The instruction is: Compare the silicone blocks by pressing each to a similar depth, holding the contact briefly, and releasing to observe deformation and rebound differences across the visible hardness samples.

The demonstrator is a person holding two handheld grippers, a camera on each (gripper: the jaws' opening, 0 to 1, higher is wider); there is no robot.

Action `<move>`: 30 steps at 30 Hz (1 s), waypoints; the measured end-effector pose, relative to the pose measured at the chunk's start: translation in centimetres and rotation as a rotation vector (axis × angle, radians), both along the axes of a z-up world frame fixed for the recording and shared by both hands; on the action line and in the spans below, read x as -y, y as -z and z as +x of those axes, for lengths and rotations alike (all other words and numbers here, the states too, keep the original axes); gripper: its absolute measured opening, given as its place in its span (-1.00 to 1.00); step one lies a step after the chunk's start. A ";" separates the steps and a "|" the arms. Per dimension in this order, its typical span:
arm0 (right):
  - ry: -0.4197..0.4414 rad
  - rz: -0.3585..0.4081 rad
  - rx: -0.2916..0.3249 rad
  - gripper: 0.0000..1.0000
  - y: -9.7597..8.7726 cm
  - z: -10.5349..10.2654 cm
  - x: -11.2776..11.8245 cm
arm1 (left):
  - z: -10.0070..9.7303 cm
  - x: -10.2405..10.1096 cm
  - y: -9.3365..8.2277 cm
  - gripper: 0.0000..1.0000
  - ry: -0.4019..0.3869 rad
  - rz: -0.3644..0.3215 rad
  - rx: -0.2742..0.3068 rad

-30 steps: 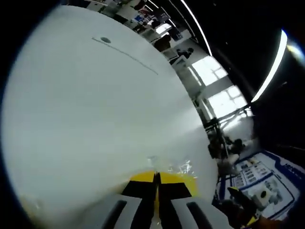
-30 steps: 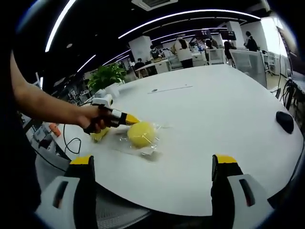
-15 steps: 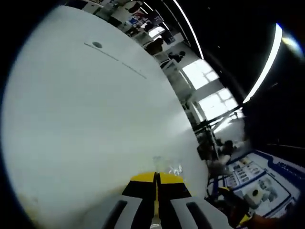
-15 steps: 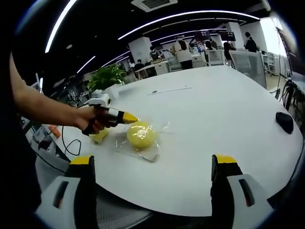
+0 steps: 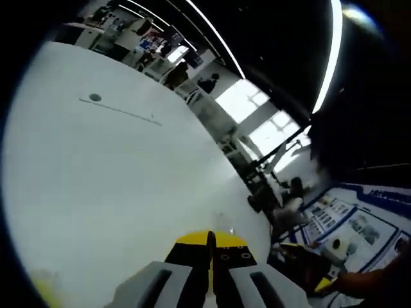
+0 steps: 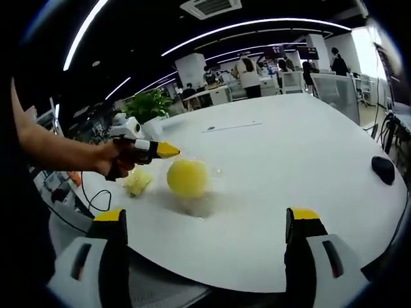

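A round yellow silicone block (image 6: 186, 178) in clear wrap rests on the white table (image 6: 289, 147). A smaller pale yellow-green block (image 6: 137, 181) lies just to its left. A hand holds my left gripper (image 6: 168, 150) just above the round block's upper left, its yellow tips closed together and a little apart from the block. In the left gripper view the same jaws (image 5: 209, 240) stand shut with nothing between them, over bare table (image 5: 115, 179). My right gripper (image 6: 207, 217) hangs wide open at the table's near edge, well short of both blocks.
A black mouse (image 6: 383, 169) lies at the table's right edge. A potted plant (image 6: 144, 102) and a black cable (image 6: 90, 192) sit at the left. People and desks fill the far room. A pale yellow patch (image 5: 45, 282) shows low left in the left gripper view.
My left gripper has lifted up and back off the round yellow block, which now looks rounder. The left gripper view has tilted upward. My right gripper has held still.
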State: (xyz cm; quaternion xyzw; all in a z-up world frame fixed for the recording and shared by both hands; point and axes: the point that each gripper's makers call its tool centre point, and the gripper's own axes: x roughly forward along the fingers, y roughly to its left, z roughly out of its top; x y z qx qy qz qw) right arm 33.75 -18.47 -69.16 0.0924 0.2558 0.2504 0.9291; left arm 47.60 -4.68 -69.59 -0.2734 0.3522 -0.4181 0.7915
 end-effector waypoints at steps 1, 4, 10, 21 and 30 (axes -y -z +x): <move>-0.003 0.000 0.004 0.93 -0.2 0.0 -0.1 | -0.1 0.2 -0.5 -1.00 0.024 0.013 0.022; -0.009 -0.002 0.012 0.93 -0.5 0.1 -0.3 | -0.5 0.7 -2.2 -1.00 0.106 0.085 0.143; -0.021 -0.011 0.028 0.93 -0.9 0.2 -0.8 | -2.3 1.8 -4.5 -1.00 0.238 0.190 0.304; -0.071 -0.018 0.040 0.93 -1.5 0.5 -2.3 | -3.2 0.9 -8.7 -1.00 0.188 0.181 0.403; -0.103 -0.020 0.115 0.93 -4.5 2.6 -2.9 | -2.8 -0.5 -12.5 -1.00 0.132 0.125 0.435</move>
